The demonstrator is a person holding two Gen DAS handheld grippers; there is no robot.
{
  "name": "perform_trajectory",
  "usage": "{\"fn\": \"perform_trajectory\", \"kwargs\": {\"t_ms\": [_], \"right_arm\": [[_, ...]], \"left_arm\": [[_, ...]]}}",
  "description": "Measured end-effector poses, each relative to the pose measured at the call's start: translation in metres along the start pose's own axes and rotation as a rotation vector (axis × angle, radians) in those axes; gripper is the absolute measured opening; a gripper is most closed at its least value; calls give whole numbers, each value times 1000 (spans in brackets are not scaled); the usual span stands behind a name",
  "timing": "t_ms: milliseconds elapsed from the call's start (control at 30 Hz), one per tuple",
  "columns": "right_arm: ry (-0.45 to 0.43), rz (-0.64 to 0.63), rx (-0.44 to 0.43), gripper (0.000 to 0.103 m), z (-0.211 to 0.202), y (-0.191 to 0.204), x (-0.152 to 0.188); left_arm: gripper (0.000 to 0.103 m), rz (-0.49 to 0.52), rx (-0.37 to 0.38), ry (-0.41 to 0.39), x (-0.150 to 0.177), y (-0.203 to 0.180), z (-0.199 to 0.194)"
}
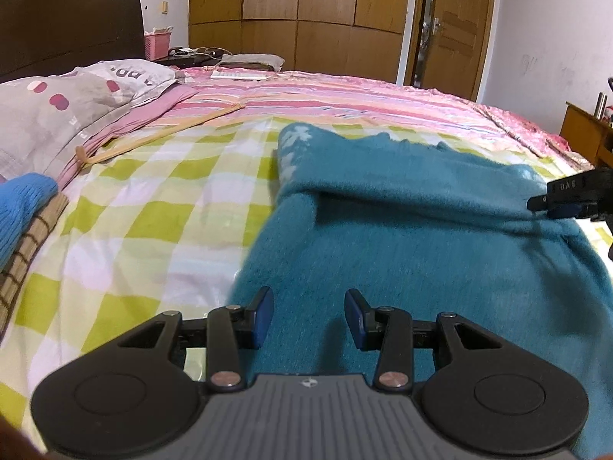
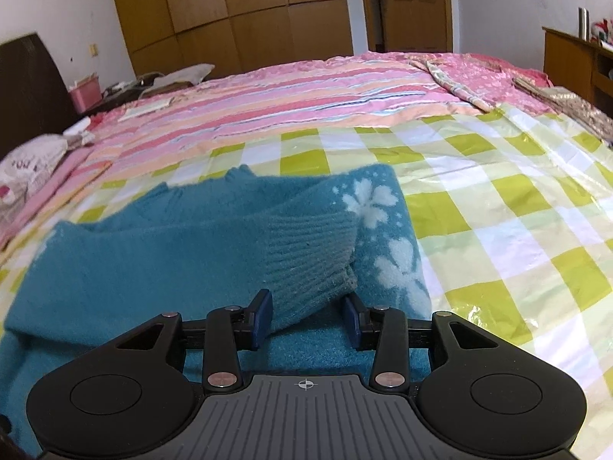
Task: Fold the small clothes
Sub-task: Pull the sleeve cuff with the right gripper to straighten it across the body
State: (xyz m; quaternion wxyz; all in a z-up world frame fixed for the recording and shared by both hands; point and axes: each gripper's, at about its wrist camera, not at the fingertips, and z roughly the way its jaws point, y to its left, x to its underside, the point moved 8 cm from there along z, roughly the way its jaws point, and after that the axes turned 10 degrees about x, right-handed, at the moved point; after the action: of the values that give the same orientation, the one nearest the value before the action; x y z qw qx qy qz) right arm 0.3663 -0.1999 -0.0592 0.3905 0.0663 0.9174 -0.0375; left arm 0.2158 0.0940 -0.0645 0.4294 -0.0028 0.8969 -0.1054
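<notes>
A: Jaws first, then. How do they stand?

B: Apart on both. The left gripper [image 1: 308, 316] hangs wide over the sweater [image 1: 421, 260] with nothing between its pads. The right gripper [image 2: 308, 316] is just as wide, and the ribbed cuff [image 2: 314, 264] of a sleeve lies in the gap. Its left pad [image 2: 262, 316] looks to be touching the knit; I cannot tell whether the other one does. It is not clamped.

A: Where does the sweater lie?

B: Flat on the checked sheet [image 1: 153, 230] on the bed, the collar [image 2: 233, 176] at the far side. One sleeve is laid across the chest, its cuff ending near the white flowers [image 2: 369, 199] along the sweater's right side.

A: So which step is this?

B: Sleeves in, I judge, with the right gripper either just letting the cuff go or about to pinch it; the pictures alone do not settle which. In the left view the right gripper shows at the sweater's far right edge.

A: And the next move?

B: Probably the other sleeve or a side panel wants folding inward. That calls for the left jaws to come down onto a near edge of the knit and close on it, lifting only a little so the laid sleeve does not drag.
</notes>
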Motion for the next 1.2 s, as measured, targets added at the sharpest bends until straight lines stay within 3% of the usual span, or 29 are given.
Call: {"fn": "perform_trajectory", "kwargs": {"t_ms": [233,600,700,833,1200], "right_arm": [[-15,-11,20,38,0,2,0],[-69,18,6,24,-5,4,-20],[-76,34,13,24,-4,2,-22],[-13,-21,60,24,15,1,-7],[-30,29,36,30,-3,-3,-10]], "left_arm": [[46,2,5,14,3,2,4],[47,5,11,29,5,3,8],[47,0,13,31,4,3,10],[48,6,12,32,5,3,10],[48,2,15,35,5,3,10]]}}
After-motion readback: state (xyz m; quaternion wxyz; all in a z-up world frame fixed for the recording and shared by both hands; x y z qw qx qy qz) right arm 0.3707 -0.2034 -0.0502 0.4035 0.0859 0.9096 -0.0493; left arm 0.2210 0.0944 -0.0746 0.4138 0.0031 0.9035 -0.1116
